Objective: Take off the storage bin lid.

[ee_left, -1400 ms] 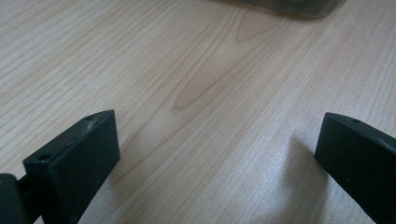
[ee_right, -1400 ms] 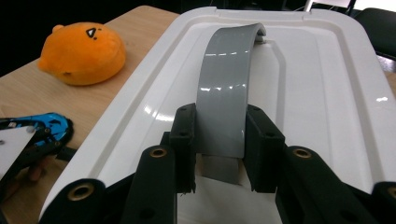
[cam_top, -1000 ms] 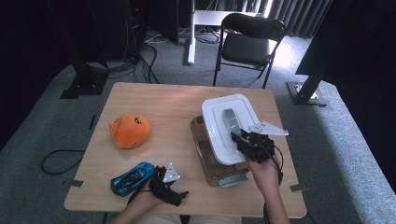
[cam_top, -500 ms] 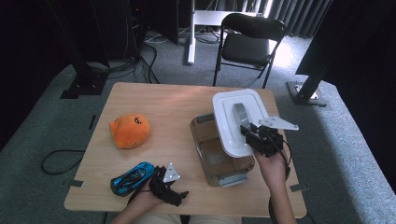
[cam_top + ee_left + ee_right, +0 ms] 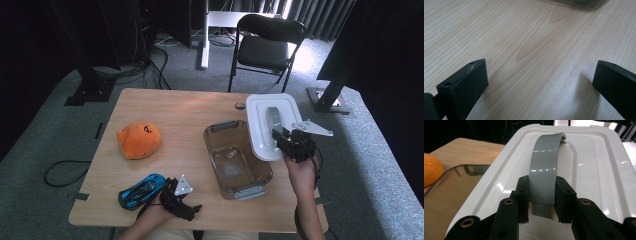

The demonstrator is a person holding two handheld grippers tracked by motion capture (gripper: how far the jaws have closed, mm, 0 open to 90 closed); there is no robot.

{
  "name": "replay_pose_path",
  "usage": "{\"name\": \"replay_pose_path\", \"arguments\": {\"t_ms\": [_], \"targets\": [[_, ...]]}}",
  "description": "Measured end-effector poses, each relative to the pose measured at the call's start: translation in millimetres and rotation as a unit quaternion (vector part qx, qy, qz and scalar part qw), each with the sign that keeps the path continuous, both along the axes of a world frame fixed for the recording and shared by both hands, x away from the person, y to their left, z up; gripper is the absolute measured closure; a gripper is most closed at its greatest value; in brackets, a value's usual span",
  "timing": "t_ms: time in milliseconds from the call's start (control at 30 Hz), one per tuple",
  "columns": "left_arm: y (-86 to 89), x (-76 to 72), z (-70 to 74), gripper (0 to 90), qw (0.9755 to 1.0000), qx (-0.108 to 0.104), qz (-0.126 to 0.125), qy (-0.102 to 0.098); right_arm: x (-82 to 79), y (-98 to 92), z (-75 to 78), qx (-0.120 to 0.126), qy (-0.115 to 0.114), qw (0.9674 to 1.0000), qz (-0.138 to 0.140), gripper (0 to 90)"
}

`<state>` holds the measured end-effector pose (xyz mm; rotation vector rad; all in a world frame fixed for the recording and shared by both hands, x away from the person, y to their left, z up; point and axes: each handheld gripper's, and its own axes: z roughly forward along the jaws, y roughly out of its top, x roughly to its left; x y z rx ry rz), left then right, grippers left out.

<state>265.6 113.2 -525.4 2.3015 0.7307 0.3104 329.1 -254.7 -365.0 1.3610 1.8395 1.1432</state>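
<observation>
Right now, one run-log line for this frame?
right gripper: shut on lid handle | white lid: off bin, held right of it | clear bin: open | left gripper: open, idle

White lid [image 5: 265,125] with grey handle [image 5: 544,167], lifted, overlapping right edge of clear bin [image 5: 235,157].

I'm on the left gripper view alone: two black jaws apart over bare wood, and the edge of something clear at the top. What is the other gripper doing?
Observer: The right gripper is shut on the grey handle of the white lid.
Operator: Is the lid on the box?
Observer: No. In the high view the clear box stands open, and the lid is held beside it, overlapping its right rim.
Operator: Anything near my gripper?
Observer: A blue toy car lies just left of the left gripper.
Operator: Anything else on the table?
Observer: An orange plush toy sits towards the table's left side.
</observation>
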Motion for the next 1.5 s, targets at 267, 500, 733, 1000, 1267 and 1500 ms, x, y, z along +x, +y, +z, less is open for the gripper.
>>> {"name": "replay_pose_path", "arguments": {"t_ms": [267, 500, 733, 1000, 1267, 1500], "targets": [[0.3, 0.1, 0.2, 0.6, 1.0000, 0.003, -0.002, 0.000, 10.5, -18.0, -14.0, -0.001, 0.004, 0.9996, -0.027, 68.0], [0.3, 0.1, 0.2, 0.6, 1.0000, 0.003, -0.001, 0.001, 22.1, -29.2, -31.9, -0.002, 0.024, 0.9987, -0.045, 68.0], [0.4, 0.1, 0.3, 0.6, 1.0000, 0.003, -0.001, 0.001, 29.0, -39.8, -43.9, 0.000, 0.030, 0.9977, -0.061, 68.0], [0.4, 0.1, 0.3, 0.6, 1.0000, 0.003, -0.001, 0.001, 34.3, -45.6, -66.7, 0.006, 0.041, 0.9968, -0.068, 68.0], [0.4, 0.0, 0.3, 0.6, 1.0000, 0.003, 0.000, 0.001, 39.2, -46.3, -84.2, 0.010, 0.047, 0.9965, -0.068, 68.0], [0.5, -0.1, 0.3, 0.6, 1.0000, 0.003, 0.001, 0.001, 44.6, -45.7, -104.2, 0.009, 0.059, 0.9959, -0.068, 68.0]]}}
